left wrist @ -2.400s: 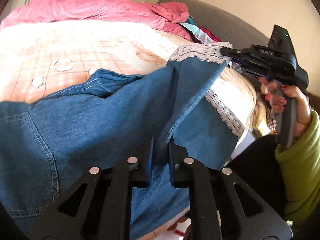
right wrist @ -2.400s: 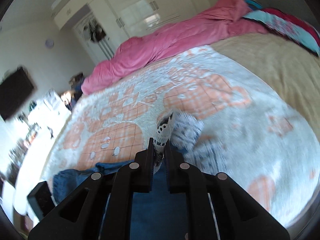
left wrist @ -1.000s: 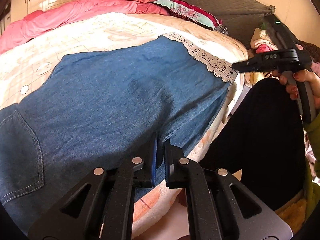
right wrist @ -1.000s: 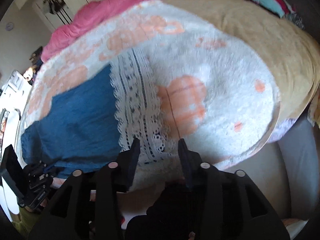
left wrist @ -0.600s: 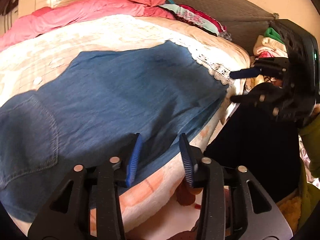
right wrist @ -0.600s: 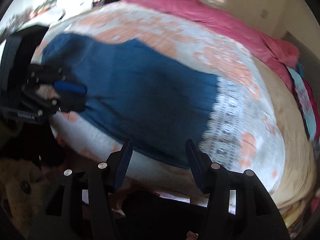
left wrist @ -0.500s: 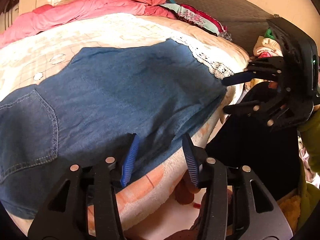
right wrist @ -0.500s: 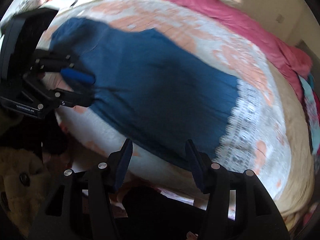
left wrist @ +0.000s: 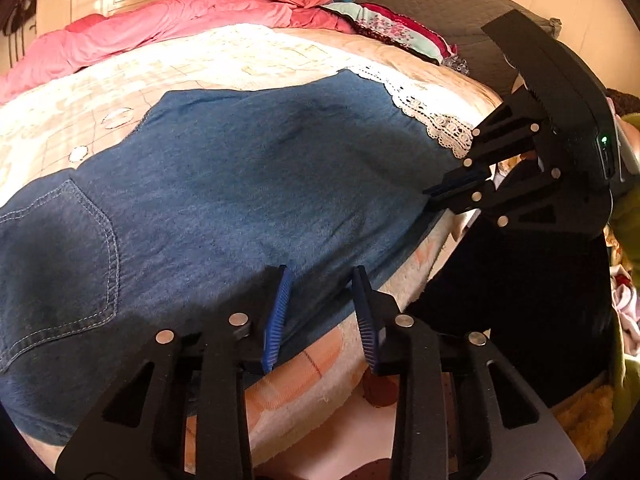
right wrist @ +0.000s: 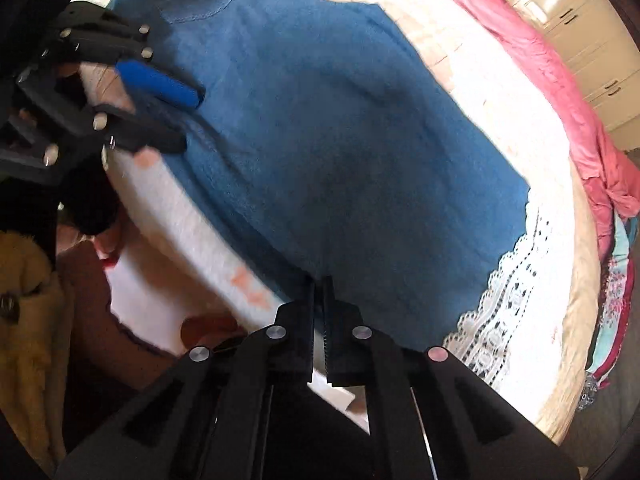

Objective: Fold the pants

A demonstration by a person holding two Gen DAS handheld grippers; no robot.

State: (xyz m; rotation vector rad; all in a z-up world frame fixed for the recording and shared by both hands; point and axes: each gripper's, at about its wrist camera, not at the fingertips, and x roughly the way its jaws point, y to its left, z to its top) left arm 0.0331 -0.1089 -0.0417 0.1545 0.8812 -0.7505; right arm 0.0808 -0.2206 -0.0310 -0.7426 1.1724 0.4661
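Blue denim pants [left wrist: 240,184] with a white lace hem [left wrist: 432,120] lie spread flat on the bed. My left gripper [left wrist: 320,270] hovers at their near edge, jaws closing, blue pads still apart with the denim edge between them. My right gripper [left wrist: 430,196] is shut on the same near edge close to the lace hem. In the right wrist view the right gripper [right wrist: 318,280] pinches the pants [right wrist: 340,140] at the edge, with the left gripper [right wrist: 188,120] far along the edge near the back pocket.
A cream and orange blanket [left wrist: 240,56] covers the bed. A pink duvet [left wrist: 160,28] lies bunched along the far side, with a dark headboard [left wrist: 440,12] and patterned cloth beyond. A person's dark-clad leg [left wrist: 520,300] stands against the bed's near edge.
The left gripper let go of the pants' edge, opened, and is narrowing again. The right gripper rolled over, came down to the near edge by the lace hem and shut there.
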